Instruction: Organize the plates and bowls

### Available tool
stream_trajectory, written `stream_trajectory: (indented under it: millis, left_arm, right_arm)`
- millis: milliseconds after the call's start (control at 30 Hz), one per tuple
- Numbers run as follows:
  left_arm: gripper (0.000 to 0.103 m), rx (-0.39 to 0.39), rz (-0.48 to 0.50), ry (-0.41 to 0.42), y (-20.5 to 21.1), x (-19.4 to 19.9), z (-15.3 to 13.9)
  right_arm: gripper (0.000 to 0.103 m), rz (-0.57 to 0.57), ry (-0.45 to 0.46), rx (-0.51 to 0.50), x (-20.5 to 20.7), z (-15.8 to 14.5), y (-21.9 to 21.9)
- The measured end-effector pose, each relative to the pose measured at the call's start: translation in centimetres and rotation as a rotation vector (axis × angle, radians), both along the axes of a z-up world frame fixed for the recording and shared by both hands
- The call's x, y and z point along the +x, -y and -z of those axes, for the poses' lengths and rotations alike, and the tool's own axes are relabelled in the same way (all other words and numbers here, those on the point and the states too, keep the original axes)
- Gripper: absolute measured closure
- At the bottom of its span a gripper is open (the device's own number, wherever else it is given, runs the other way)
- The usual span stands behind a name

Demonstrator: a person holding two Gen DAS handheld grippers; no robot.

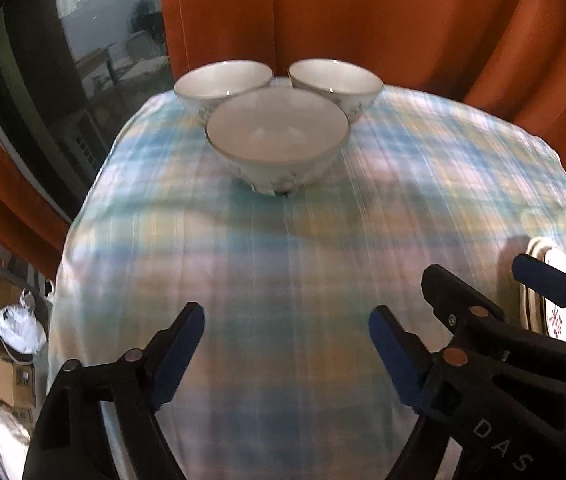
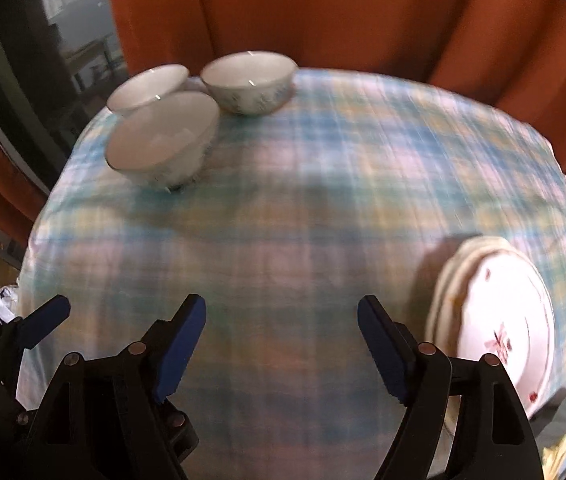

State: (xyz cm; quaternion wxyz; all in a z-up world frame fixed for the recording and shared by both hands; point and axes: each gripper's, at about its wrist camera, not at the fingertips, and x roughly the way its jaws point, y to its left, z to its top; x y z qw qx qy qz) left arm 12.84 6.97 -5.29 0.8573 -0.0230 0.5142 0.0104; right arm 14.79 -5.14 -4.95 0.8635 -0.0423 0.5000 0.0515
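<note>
Three white bowls sit clustered at the far end of the plaid tablecloth (image 1: 283, 280), and I take that cluster as my landmark. Nearest bowl (image 1: 277, 136) stands in front, with the left rear bowl (image 1: 223, 80) and right rear bowl (image 1: 335, 80) tucked just behind it, rims touching or nearly so; blur keeps me from saying which. All three are upright, mouths up, none nested yet.

Well apart from the bowls, down at the near right of the cloth, lies a stack of plates (image 2: 495, 320), the top one carrying a reddish flower print. Edges of at least two more peek out beneath it, slightly off-centre, so that pile looks only loosely squared.

My left gripper (image 1: 287, 320) hangs with jaws spread wide, nothing between them, aimed straight at the front bowl. My right gripper (image 2: 283, 312) is likewise gaping and empty, just beside the plates, its mate's blue finger showing at the lower left.

My guess: bowls come next, and the spread jaws suit a rim pinch. Thin, slick porcelain rims could slip, so the bite wants to be deep.
</note>
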Motion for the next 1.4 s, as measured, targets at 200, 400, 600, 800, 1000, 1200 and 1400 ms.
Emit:
stream_trajectory:
  millis: [200, 400, 600, 800, 1000, 1200, 1400]
  left_arm:
    - [0.023, 0.015, -0.046, 0.040, -2.0, 3.8, -0.4]
    - [0.030, 0.012, -0.062, 0.044, -3.5, 7.9, -0.3]
    - [0.035, 0.040, -0.071, 0.055, -4.3, 11.7, 0.0]
    - [0.050, 0.046, -0.075, 0.032, -4.2, 14.5, 1.5]
    - [0.063, 0.054, -0.097, 0.015, -4.7, 16.2, 2.6]
    - [0.072, 0.072, -0.106, 0.006, -4.9, 16.9, 3.1]
    - [0.074, 0.077, -0.104, -0.004, -4.9, 16.7, 3.0]
  right_arm:
    - [0.022, -0.028, 0.022, 0.060, 4.0, -0.5, -2.1]
    - [0.028, -0.048, 0.040, 0.104, 8.1, -0.7, -3.6]
    - [0.031, -0.048, 0.047, 0.126, 12.0, -0.5, -4.9]
    - [0.051, -0.048, 0.023, 0.122, 15.2, 0.7, -6.1]
    - [0.059, -0.045, -0.004, 0.137, 17.3, 2.1, -6.6]
    - [0.077, -0.048, -0.025, 0.141, 18.5, 3.0, -7.1]
    - [0.077, -0.046, -0.027, 0.131, 18.5, 3.0, -7.3]
